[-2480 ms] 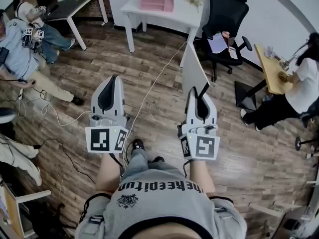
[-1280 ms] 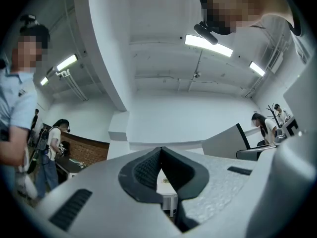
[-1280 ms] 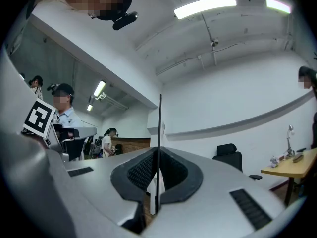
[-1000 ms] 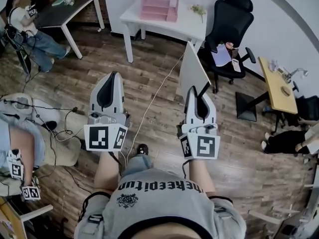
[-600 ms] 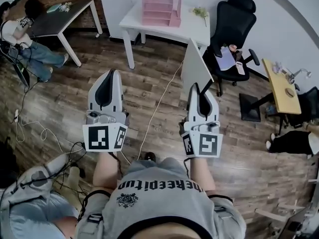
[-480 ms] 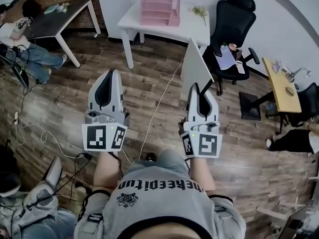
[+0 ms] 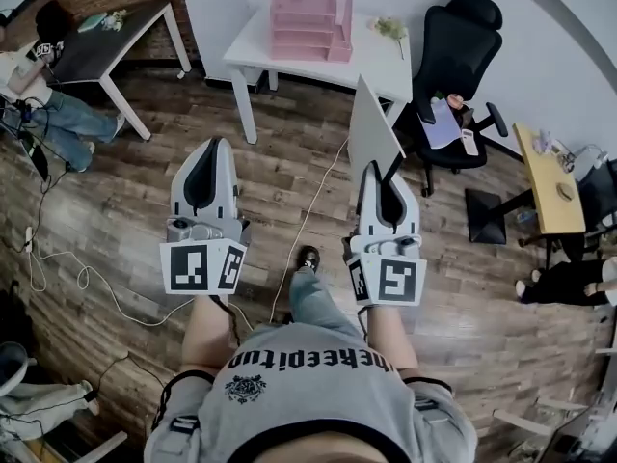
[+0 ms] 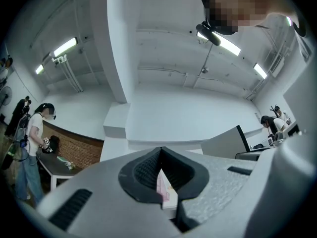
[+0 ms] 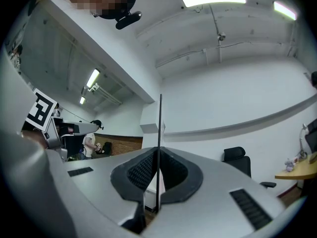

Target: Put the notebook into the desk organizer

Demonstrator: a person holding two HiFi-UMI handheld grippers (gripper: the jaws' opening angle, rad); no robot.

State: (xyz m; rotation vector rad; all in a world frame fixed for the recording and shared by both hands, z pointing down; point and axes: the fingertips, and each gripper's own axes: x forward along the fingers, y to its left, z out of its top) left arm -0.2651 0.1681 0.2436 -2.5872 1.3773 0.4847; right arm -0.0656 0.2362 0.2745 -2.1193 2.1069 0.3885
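The right gripper [image 9: 158,156] has its jaws clamped on the notebook [image 7: 370,131], which stands edge-on between them and juts past their tips. The left gripper [image 8: 160,153] is pressed together, empty. The pink desk organizer [image 7: 308,8] sits well ahead of both.

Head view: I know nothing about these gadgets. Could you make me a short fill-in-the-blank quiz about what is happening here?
1. The right gripper is shut on a thin white ____.
2. The left gripper has its jaws together, and between them there is ____.
3. The desk organizer on the white table ahead is coloured ____.

Missing words: notebook; nothing; pink.
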